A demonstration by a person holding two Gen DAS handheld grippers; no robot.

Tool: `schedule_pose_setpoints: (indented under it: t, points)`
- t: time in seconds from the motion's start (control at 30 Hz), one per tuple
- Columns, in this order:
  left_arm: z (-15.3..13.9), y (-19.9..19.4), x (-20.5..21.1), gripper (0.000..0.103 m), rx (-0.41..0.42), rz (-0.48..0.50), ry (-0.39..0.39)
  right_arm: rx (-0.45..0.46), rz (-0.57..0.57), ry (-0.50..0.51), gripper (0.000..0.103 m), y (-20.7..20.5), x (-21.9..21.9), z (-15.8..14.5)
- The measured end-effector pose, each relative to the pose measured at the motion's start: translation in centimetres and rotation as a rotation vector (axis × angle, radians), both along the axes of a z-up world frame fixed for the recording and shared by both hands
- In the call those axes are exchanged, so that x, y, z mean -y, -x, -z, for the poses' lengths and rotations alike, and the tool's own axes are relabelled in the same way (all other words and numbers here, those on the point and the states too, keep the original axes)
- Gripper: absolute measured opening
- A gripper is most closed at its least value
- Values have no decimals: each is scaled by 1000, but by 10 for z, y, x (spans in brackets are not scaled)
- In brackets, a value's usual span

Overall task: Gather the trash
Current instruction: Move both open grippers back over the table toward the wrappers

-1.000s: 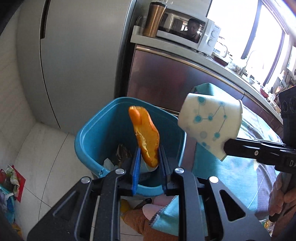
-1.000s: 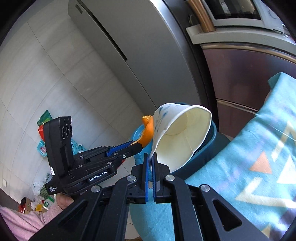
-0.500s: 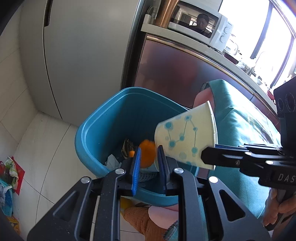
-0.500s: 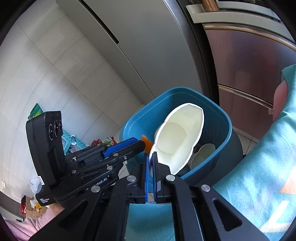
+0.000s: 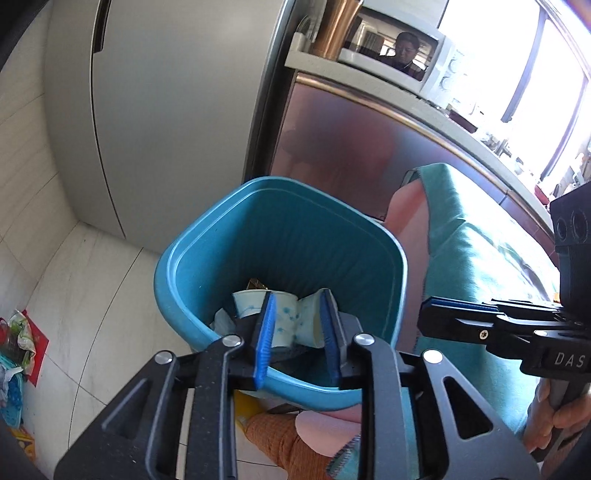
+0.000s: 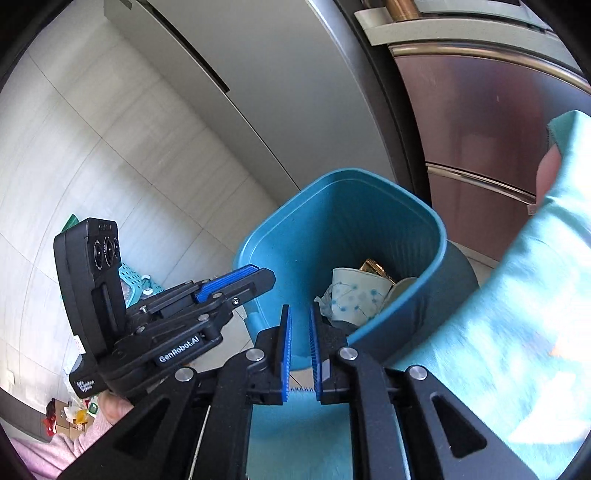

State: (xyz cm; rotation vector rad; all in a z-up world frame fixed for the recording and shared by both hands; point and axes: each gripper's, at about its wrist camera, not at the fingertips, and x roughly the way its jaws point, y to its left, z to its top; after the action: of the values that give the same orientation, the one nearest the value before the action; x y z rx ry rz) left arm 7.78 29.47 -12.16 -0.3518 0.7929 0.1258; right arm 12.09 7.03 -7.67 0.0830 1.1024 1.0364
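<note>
Everything here sits around the teal bin (image 5: 221,236), so I'll use that as the anchor and go left to right.

Far left of the bin there's a heap of colourful clutter (image 5: 14,343) on the pale tiled floor (image 5: 92,288). Behind the bin on its left side is the big grey fridge (image 5: 166,103). The left gripper (image 5: 297,332) hangs over the bin's near rim, pointing down into it; its blue pads (image 5: 266,339) are spreading apart and there's nothing pinched between them, you just see the trash through the gap. A hand in a pink sleeve (image 6: 55,450) holds that gripper, visible from the right wrist camera.

Inside the bin, down at the bottom, lies the paper cup (image 6: 354,295) with the blue dot-and-line pattern, on its side, next to a bit of gold wrapper (image 6: 376,267) and some crumpled white stuff. Can't see the bin's floor itself.

The right gripper (image 6: 298,343) hovers just at the near edge of the bin, fingers parting a little, and the narrow gap between them is empty. Right of the bin is a teal blanket (image 5: 480,266), touching the bin's side. Behind the bin on the right is a reddish metal cabinet (image 5: 351,147) with a microwave (image 5: 399,55) and a copper tumbler (image 5: 340,26) on top.
</note>
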Motion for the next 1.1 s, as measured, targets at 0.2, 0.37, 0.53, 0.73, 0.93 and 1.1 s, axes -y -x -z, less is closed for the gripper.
schedule_pose_setpoints:
  t: [0.2, 0.37, 0.53, 0.73, 0.93, 1.1]
  points:
    - [-20, 11, 19, 38, 69, 39, -23, 45, 13, -41, 14, 6, 27, -15]
    - [-38, 17, 45, 45, 127, 101, -41, 98, 44, -82, 18, 16, 62, -33]
    - [-53, 18, 78, 50, 180, 181, -47, 132, 121, -113, 23, 21, 107, -47]
    - [-65, 12, 132, 50, 202, 317, -41, 169, 258, -132, 24, 28, 175, -58]
    - [-68, 9, 198, 50, 209, 474, -40, 185, 432, -123, 26, 43, 249, -60]
    - [-65, 10, 252, 50, 203, 595, -23, 183, 569, -118, 27, 57, 304, -53]
